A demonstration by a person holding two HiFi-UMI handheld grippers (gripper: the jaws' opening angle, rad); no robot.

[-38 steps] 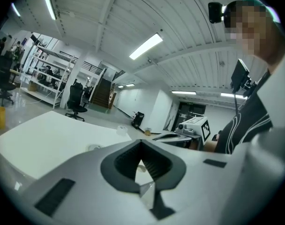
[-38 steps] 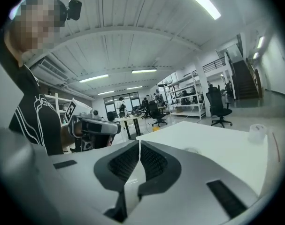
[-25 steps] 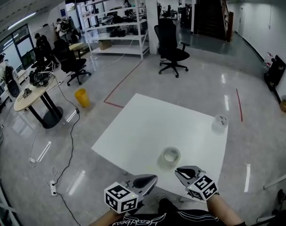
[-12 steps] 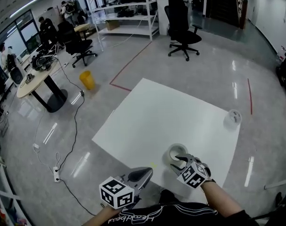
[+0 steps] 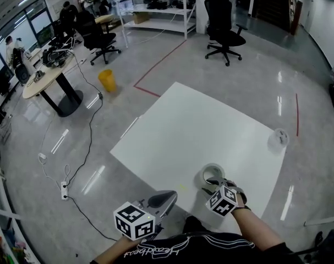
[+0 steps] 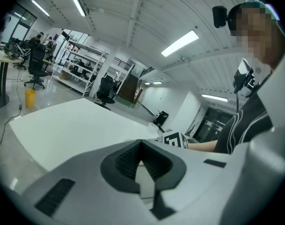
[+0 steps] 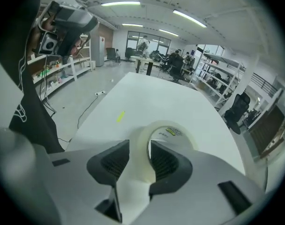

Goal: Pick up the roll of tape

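Observation:
The roll of tape (image 5: 213, 172), pale and translucent, lies flat on the white table (image 5: 200, 120) near its front edge. My right gripper (image 5: 214, 183) points steeply down at the roll's near side. In the right gripper view the roll (image 7: 173, 131) has its near wall between the jaws, one pad inside the ring and one outside. The jaws are opening and stand wide, and a gap shows beside the wall. My left gripper (image 5: 168, 198) hangs over the floor off the table's front corner, its jaws together and empty (image 6: 141, 145).
A second clear roll (image 5: 278, 138) sits at the table's right edge. A small yellow mark (image 5: 181, 188) lies near the front edge. Office chairs (image 5: 224, 34), a yellow bin (image 5: 107, 80), a round desk (image 5: 48, 81) and floor cables (image 5: 84, 158) lie beyond.
My right gripper has dropped from above the front edge onto the roll, rolled over, and its jaws have opened astride the roll's wall. The left gripper drifted slightly down.

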